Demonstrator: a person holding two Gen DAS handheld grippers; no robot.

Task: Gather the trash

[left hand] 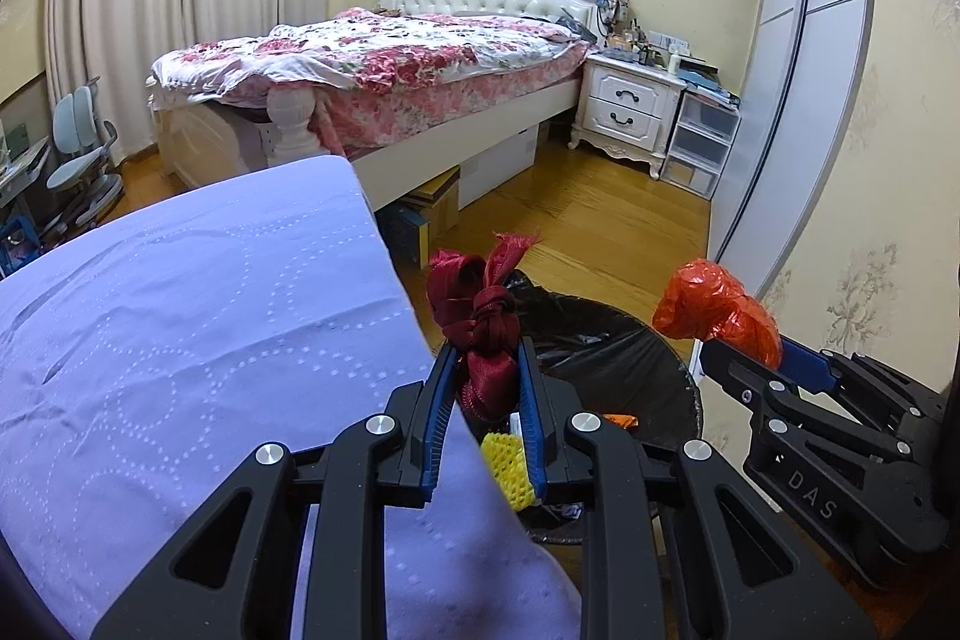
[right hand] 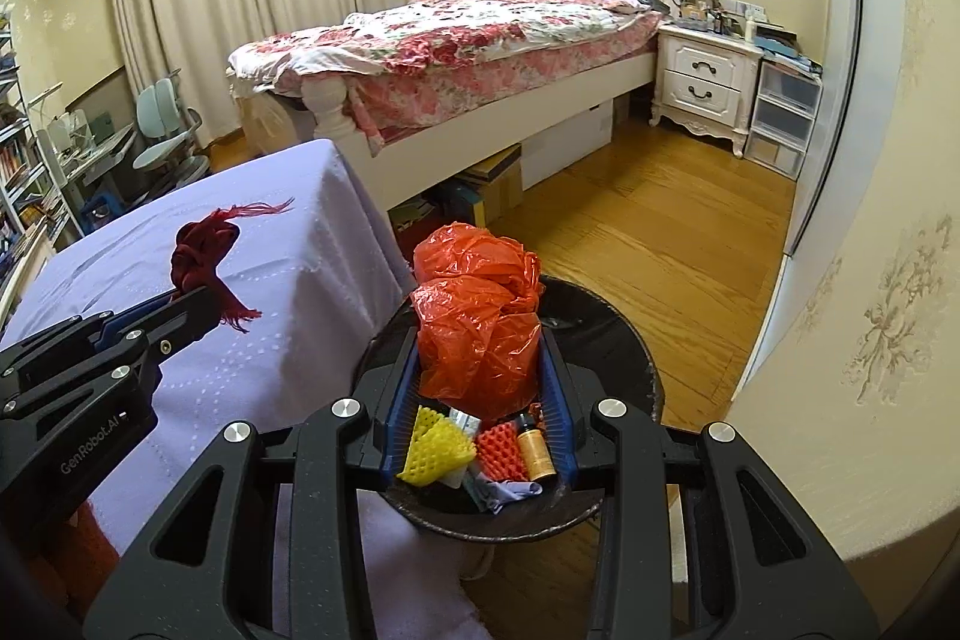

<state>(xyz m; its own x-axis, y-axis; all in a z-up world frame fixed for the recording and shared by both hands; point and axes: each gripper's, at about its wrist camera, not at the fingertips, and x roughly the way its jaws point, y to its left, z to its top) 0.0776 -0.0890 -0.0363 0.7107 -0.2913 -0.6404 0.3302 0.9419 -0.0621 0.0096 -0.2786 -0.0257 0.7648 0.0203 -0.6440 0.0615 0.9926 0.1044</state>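
Note:
My left gripper (left hand: 486,358) is shut on a knotted dark red mesh bag (left hand: 483,322), held by the table's right edge near the bin. In the right wrist view the same red mesh bag (right hand: 201,253) hangs over the lilac tablecloth in the left gripper (right hand: 198,298). My right gripper (right hand: 480,358) is shut on a crumpled orange plastic bag (right hand: 480,316), right above the black-lined trash bin (right hand: 618,334). In the left wrist view that orange plastic bag (left hand: 717,310) sits at the right gripper (left hand: 744,358) beside the trash bin (left hand: 618,364). Yellow foam net (right hand: 435,445), red foam net (right hand: 501,451) and a small amber bottle (right hand: 534,451) lie in the bin.
A table with a lilac cloth (left hand: 198,358) fills the left. Behind stand a bed with floral bedding (left hand: 384,58), a white nightstand (left hand: 627,106), plastic drawers (left hand: 702,148) and a sliding wardrobe door (left hand: 798,58). Boxes (left hand: 438,205) sit under the bed on the wooden floor (left hand: 600,220).

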